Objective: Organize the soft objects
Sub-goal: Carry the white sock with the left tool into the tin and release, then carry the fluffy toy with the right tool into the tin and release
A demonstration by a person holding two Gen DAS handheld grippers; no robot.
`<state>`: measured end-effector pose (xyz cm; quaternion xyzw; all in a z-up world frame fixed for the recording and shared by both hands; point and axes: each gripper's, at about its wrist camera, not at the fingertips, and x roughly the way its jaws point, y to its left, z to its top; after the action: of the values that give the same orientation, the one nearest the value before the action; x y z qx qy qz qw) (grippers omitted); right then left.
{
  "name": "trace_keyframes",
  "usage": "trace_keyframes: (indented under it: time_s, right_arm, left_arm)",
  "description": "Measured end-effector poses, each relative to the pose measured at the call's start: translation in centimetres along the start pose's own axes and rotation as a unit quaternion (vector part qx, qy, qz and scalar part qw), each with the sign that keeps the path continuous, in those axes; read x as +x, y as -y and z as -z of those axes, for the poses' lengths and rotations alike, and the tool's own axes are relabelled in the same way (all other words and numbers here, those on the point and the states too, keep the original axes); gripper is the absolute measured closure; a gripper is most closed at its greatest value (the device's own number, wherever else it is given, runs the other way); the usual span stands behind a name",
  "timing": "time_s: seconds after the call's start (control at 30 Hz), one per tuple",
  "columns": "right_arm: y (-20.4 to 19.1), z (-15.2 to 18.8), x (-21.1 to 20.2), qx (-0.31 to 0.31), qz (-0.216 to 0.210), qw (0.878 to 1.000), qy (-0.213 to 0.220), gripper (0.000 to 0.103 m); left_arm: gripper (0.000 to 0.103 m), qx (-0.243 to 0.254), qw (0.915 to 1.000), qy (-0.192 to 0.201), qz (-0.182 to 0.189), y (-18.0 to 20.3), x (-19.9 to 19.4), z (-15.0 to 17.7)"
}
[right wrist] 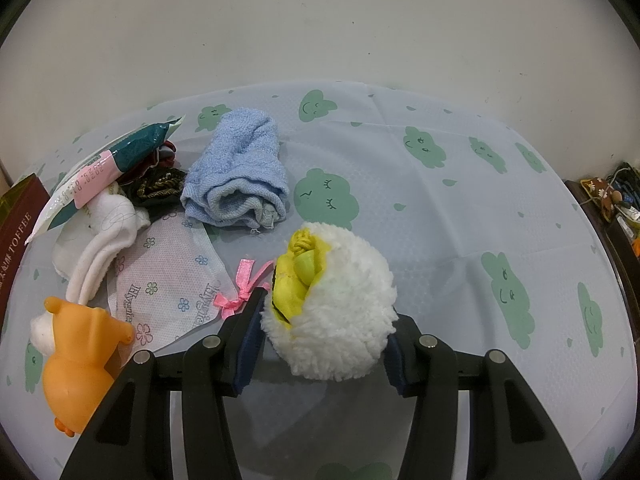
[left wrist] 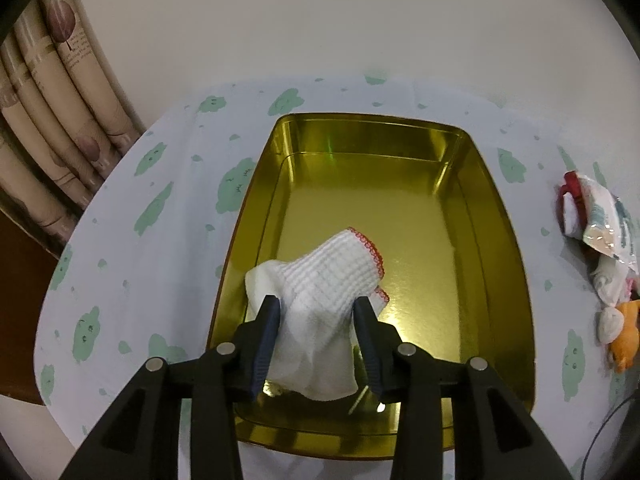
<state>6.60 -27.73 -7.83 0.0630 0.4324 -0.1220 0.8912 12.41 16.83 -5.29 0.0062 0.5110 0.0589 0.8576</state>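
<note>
tray gold; cloth white, red-edged — towel pale blue; tablecloth white, green clouds.

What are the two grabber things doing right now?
Left gripper: open, white cloth loose between its fingers, over the gold tray.
Right gripper: closed on the fluffy white-and-yellow toy.

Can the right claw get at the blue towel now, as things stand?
Probably not yet: the right claw is shut on the fluffy white toy, so it has no free grip. The blue towel lies beyond it on the tablecloth, uncovered.
</note>
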Motion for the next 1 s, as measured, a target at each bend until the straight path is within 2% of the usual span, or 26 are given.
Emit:
trace_keyframes:
  time_s: [0.27, 0.47, 0.57, 0.77, 1.0]
  right_arm:
    - [0.2, 0.0, 0.0, -0.001, 0.001, 1.000, 0.001, 0.054]
    - [0.3, -0.1, 0.0, 0.001, 0.003, 1.000, -0.002, 0.054]
    - [0.3, -0.1, 0.0, 0.001, 0.002, 1.000, -0.002, 0.054]
    - [0.2, -0.2, -0.1, 0.002, 0.001, 1.000, -0.004, 0.054]
    - [0.3, -0.2, -0.2, 0.003, 0.000, 1.000, 0.001, 0.054]
  left_arm:
    - [0.064, 0.002, 0.9995, 0.008, 0.031, -0.6, -0.5, 0.2]
    - [0.064, -0.006, 0.9997, 0.019, 0.017, -1.4, -1.5, 0.2]
    - [0.064, -0.012, 0.9995, 0.030, -0.005, -1.9, -2.3, 0.3]
    - [0.064, -0.027, 0.9965, 0.072, -0.033, -2.8, -4.1, 1.0]
    - [0.064, -0.019, 0.9967, 0.065, -0.045, -3.4, -4.0, 2.2]
